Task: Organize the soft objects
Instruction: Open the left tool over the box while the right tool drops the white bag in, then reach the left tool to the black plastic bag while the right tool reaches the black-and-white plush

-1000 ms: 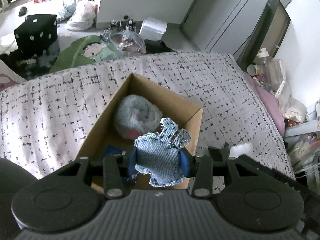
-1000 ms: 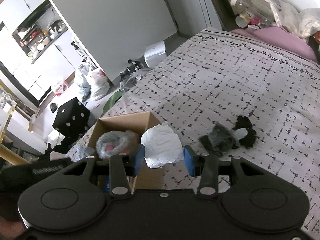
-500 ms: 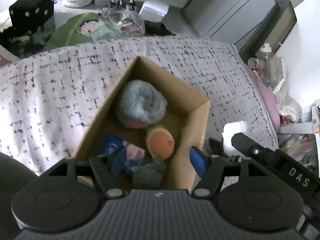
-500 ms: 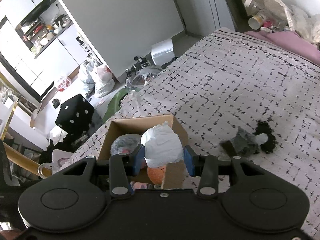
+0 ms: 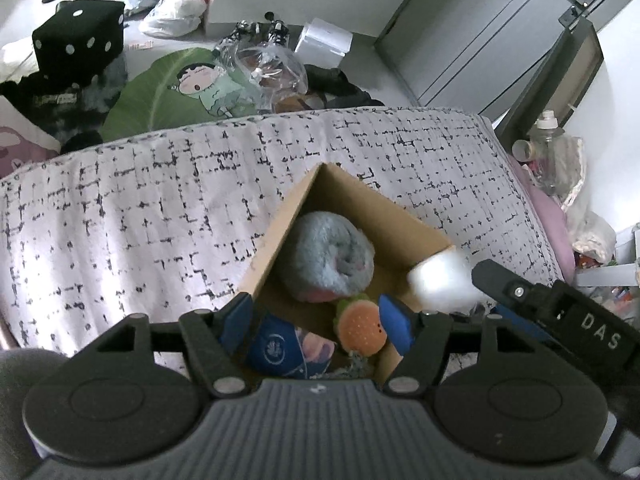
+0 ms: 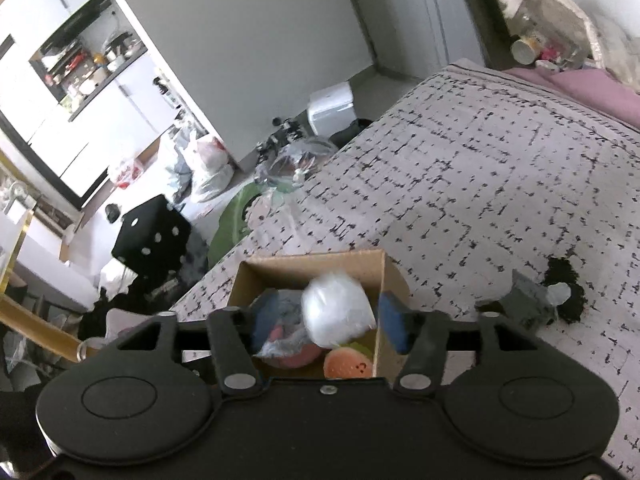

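A brown cardboard box [image 5: 360, 200] stands on the patterned bed [image 5: 120, 208]. It holds a grey fluffy toy [image 5: 326, 258], an orange burger plush [image 5: 362, 330] and a blue item [image 5: 276, 348]. My left gripper [image 5: 316, 326] is open and empty over the box. My right gripper [image 6: 326, 328] is open above the box [image 6: 312, 266]. A white soft object [image 6: 338, 312] sits blurred between its fingers, untouched by the pads, over the box. It also shows in the left wrist view [image 5: 440, 280] at the box's right rim. A grey and black soft toy [image 6: 536, 300] lies on the bed to the right.
A black dice cushion [image 5: 78, 42], a green leaf cushion [image 5: 172, 92], plastic bags [image 5: 176, 16] and a white appliance [image 5: 324, 38] lie on the floor beyond the bed's far edge. A pink pillow [image 6: 580, 88] and bottles [image 5: 548, 136] are at the bed's right side.
My left gripper opened and the denim plush left its fingers. My right gripper moved over the box and opened; the white soft object is loose between its fingers.
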